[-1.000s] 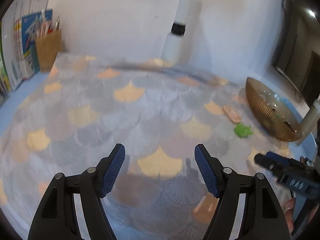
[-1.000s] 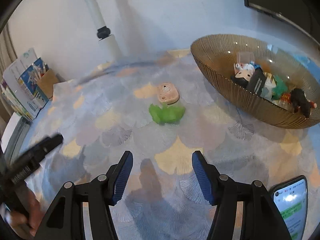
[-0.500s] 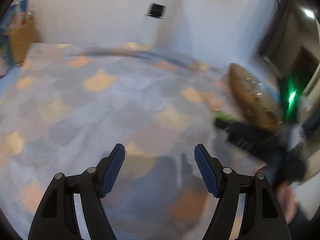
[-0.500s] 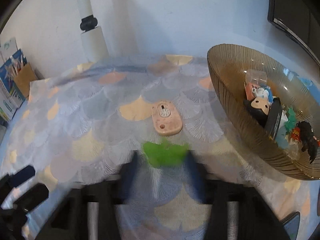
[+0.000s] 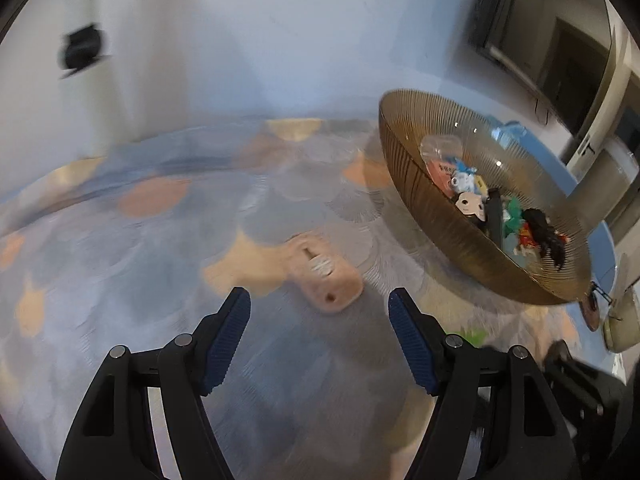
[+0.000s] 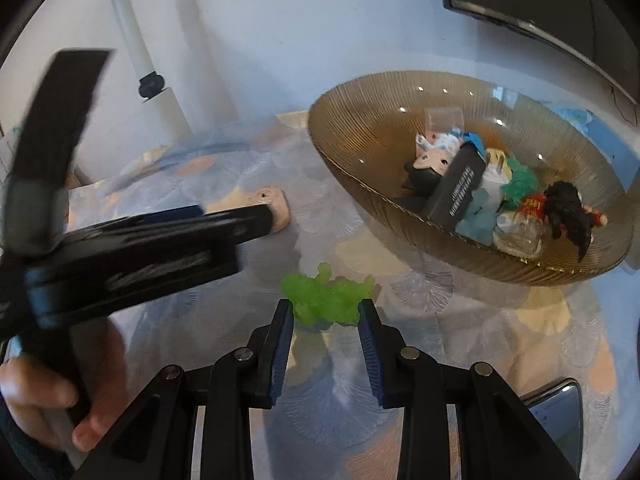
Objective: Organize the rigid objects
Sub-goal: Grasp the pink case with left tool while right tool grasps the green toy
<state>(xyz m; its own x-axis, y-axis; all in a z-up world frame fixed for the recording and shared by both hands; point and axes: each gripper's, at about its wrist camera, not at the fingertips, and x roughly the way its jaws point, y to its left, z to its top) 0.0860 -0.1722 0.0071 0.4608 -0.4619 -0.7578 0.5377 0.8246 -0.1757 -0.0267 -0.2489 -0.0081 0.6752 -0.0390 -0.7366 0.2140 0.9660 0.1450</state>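
A green translucent toy [image 6: 326, 298] lies on the patterned tablecloth. My right gripper [image 6: 326, 308] has its jaws on either side of the toy's near part, narrowed and touching or nearly touching it. A pink flat object [image 5: 324, 276] lies just beyond my left gripper [image 5: 319, 312], which is open and empty. The pink object [image 6: 276, 204] also shows in the right wrist view, partly hidden by the left gripper [image 6: 256, 220]. A sliver of the green toy [image 5: 474, 336] shows behind the left gripper's right finger.
An amber ribbed glass bowl [image 5: 424, 196], also in the right wrist view [image 6: 360, 168], holds several small toys and a dark box at the right. A phone [image 6: 560, 416] lies at the near right. A white pole [image 6: 160, 92] stands at the back by the wall.
My right gripper has moved forward onto the green toy and narrowed around it. My left gripper has swung right, up to the pink object and towards the bowl.
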